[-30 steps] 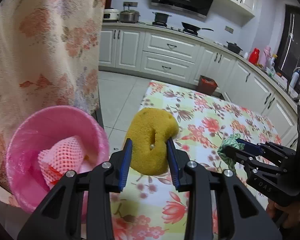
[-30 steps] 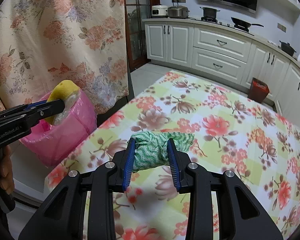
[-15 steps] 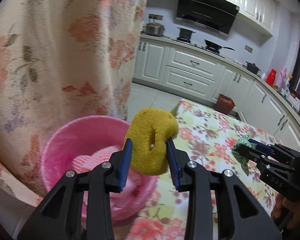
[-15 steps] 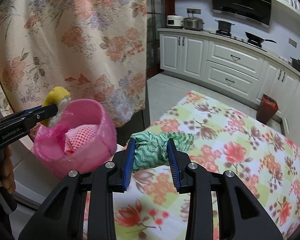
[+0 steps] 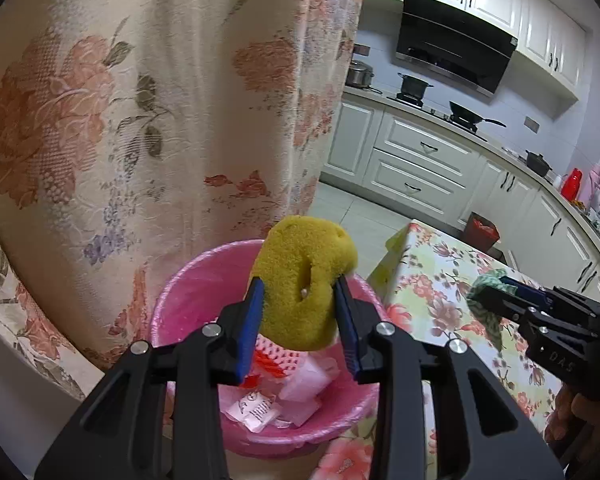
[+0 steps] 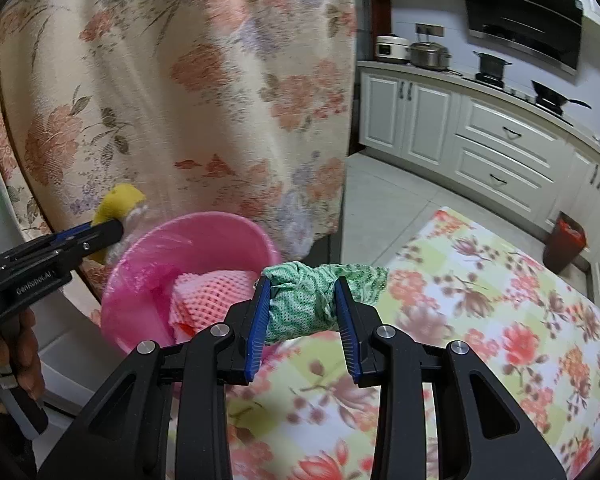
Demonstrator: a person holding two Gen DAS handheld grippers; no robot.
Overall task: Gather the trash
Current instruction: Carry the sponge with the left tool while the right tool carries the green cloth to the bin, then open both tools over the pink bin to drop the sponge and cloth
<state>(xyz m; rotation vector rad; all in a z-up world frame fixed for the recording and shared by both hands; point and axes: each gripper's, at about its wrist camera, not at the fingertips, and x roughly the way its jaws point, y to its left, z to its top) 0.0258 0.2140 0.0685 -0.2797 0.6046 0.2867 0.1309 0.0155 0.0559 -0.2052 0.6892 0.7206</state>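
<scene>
My left gripper (image 5: 298,292) is shut on a yellow sponge (image 5: 304,276) with a hole, held right above the pink bin (image 5: 188,292). The bin holds pink mesh (image 5: 278,354) and white wrappers (image 5: 256,410). My right gripper (image 6: 304,292) is shut on a crumpled green cloth (image 6: 312,300), above the table edge next to the pink bin (image 6: 220,236). In the right wrist view the left gripper (image 6: 112,230) with the sponge (image 6: 118,204) sits over the bin's far-left rim. The right gripper (image 5: 484,292) shows at the right of the left wrist view.
A floral curtain (image 5: 140,100) hangs just behind the bin. The table with a floral cloth (image 6: 480,320) stretches right. White kitchen cabinets (image 6: 480,136) and a small red floor bin (image 6: 566,242) lie beyond.
Both grippers moved left toward the pink bin. The sponge went from above the table to above the bin. The green cloth came to the table edge beside the bin.
</scene>
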